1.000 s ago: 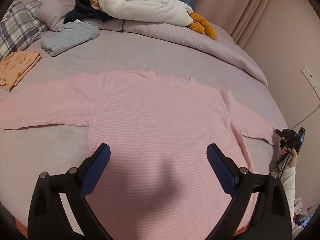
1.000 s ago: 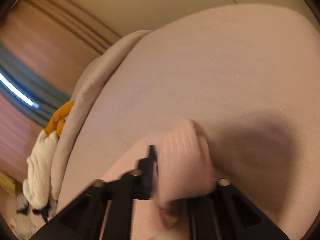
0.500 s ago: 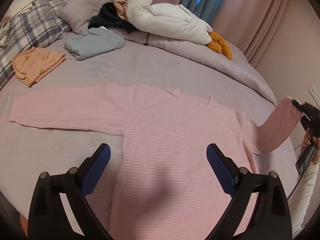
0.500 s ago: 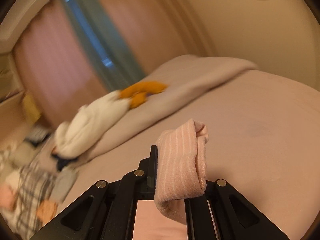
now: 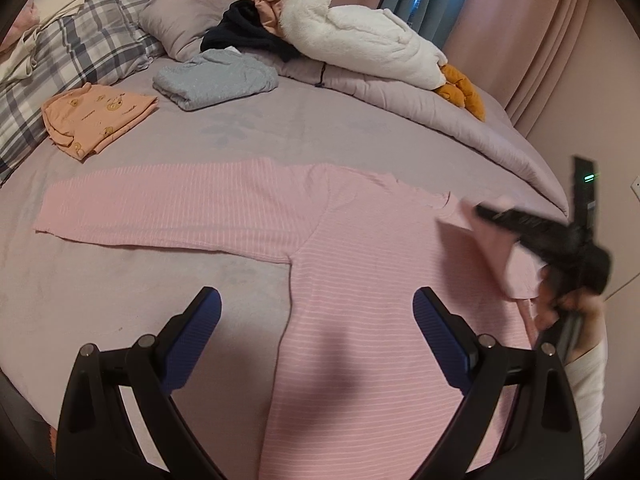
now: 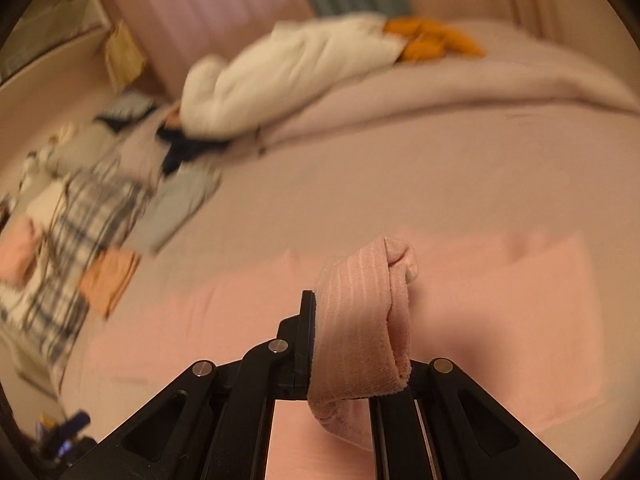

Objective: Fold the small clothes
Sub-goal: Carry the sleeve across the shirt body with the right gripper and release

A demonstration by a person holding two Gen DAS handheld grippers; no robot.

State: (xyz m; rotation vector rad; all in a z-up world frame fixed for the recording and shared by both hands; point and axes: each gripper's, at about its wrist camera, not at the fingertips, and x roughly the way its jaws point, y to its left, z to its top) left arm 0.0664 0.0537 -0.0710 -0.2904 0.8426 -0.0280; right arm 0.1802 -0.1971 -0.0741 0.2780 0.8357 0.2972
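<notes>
- Pink long-sleeved top with fine white stripes (image 5: 360, 280) is lying flat, front up, on the mauve bed sheet (image 5: 280, 128); its body is running toward the left wrist camera and one sleeve (image 5: 160, 208) is lying stretched flat out to the side
- Left gripper (image 5: 316, 320) is hovering over the lower body of the top, its blue-padded fingers (image 5: 192, 332) standing wide apart and gripping nothing
- Right gripper (image 6: 352, 340) is pinching the cuff of the other sleeve (image 6: 360, 320) between its fingers; the cuff is bunching up over the black tips and hanging down between the linkages
- In the left wrist view the right gripper (image 5: 532, 232) is showing blurred above the far shoulder of the top, with the held sleeve (image 5: 492, 248) lifted off the bed and crossing over the body
- Folded grey garment (image 5: 216, 80) and folded orange printed garment (image 5: 96, 116) are lying on the sheet beyond the top, well apart from it
- White plush toy with orange feet (image 5: 360, 48) is resting on the rolled mauve duvet (image 5: 440, 120) at the far edge of the bed; plaid pillow (image 5: 68, 60) is sitting beside the orange garment
</notes>
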